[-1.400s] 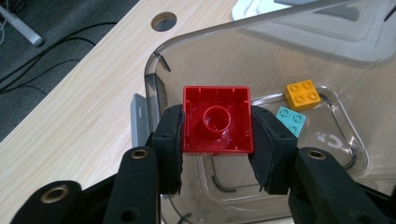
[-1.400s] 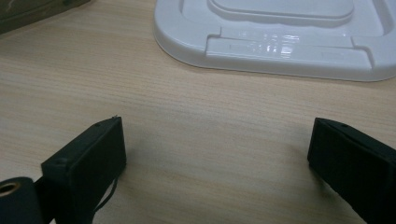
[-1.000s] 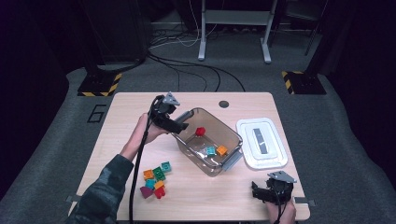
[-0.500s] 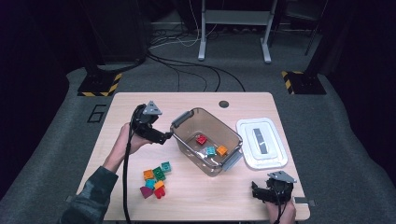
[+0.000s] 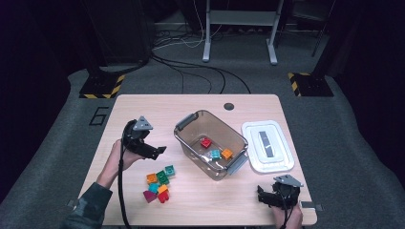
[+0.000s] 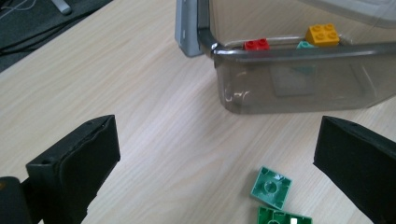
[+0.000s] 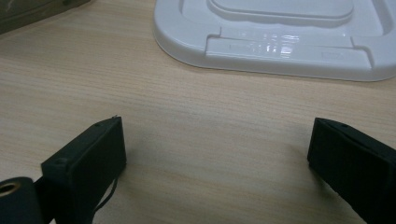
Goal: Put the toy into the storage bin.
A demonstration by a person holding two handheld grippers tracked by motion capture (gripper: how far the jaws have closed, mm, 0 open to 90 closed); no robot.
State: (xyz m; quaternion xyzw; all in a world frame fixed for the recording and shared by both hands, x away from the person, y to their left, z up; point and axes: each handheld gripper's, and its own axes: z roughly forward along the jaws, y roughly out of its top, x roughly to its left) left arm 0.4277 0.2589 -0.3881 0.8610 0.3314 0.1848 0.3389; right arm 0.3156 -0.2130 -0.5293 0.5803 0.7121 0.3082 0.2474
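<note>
A clear grey bin (image 5: 190, 120) stands mid-table with a red brick (image 5: 206, 142), a teal brick (image 5: 215, 154) and an orange brick (image 5: 227, 154) in it. Several loose bricks (image 5: 159, 183) lie in a pile left of the bin's near end. My left gripper (image 5: 160, 150) hovers low between pile and bin; its jaws have just been opening and hold nothing. In the left gripper view the left gripper (image 6: 215, 172) is wide open over bare wood, a green brick (image 6: 271, 186) to its right, the bin wall (image 6: 299, 79) ahead. My right gripper (image 7: 215, 163) rests open and empty.
The bin's white lid (image 5: 267, 145) lies flat to the right of the bin, just beyond the right gripper (image 5: 261, 194) at the table's front right corner. The same lid (image 7: 280, 37) shows ahead in the right gripper view. A dark round hole (image 5: 229, 106) sits near the far edge.
The left gripper has drawn back from over the bin to the left and sunk toward the table, and its jaws stand wider. The right gripper has kept still.
</note>
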